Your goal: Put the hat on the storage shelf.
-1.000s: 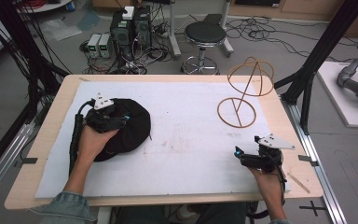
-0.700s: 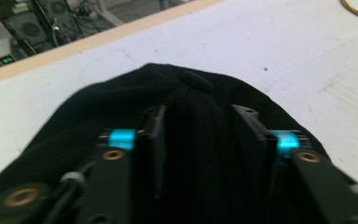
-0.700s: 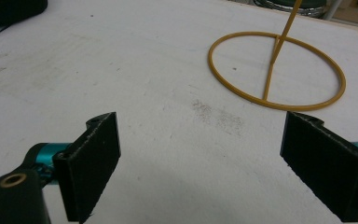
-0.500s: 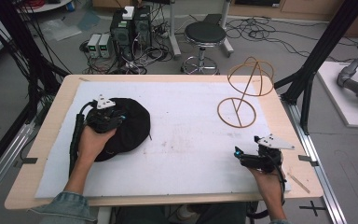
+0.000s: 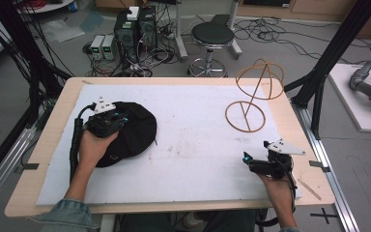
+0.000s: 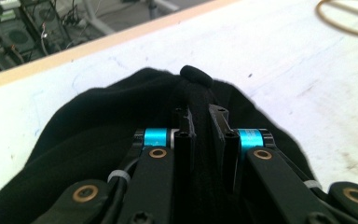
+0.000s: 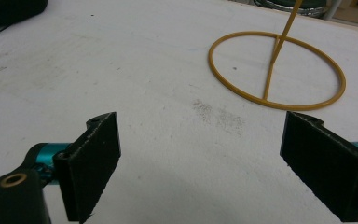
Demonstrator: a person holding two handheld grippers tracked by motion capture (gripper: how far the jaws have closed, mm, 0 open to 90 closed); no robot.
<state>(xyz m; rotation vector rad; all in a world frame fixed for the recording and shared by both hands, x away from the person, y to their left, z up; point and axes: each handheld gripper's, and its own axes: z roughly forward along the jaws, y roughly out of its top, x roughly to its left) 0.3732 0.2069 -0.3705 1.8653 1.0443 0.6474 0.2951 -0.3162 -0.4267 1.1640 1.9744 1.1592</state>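
Black cap (image 5: 133,130), left of frame: my left hand-held gripper (image 6: 200,119) had just clenched its crown fabric; I judged lifting slowly best, right hand-held gripper (image 7: 200,158) released.

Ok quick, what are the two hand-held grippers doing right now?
Left hand-held gripper: its jaws have just been closing and now pinch a fold of the floppy black fabric cap.
Right hand-held gripper: open, holding nothing.

cap (image 5: 130,133) lies on the table's (image 5: 193,81) left side; wire stand (image 5: 251,99) far right, well apart.
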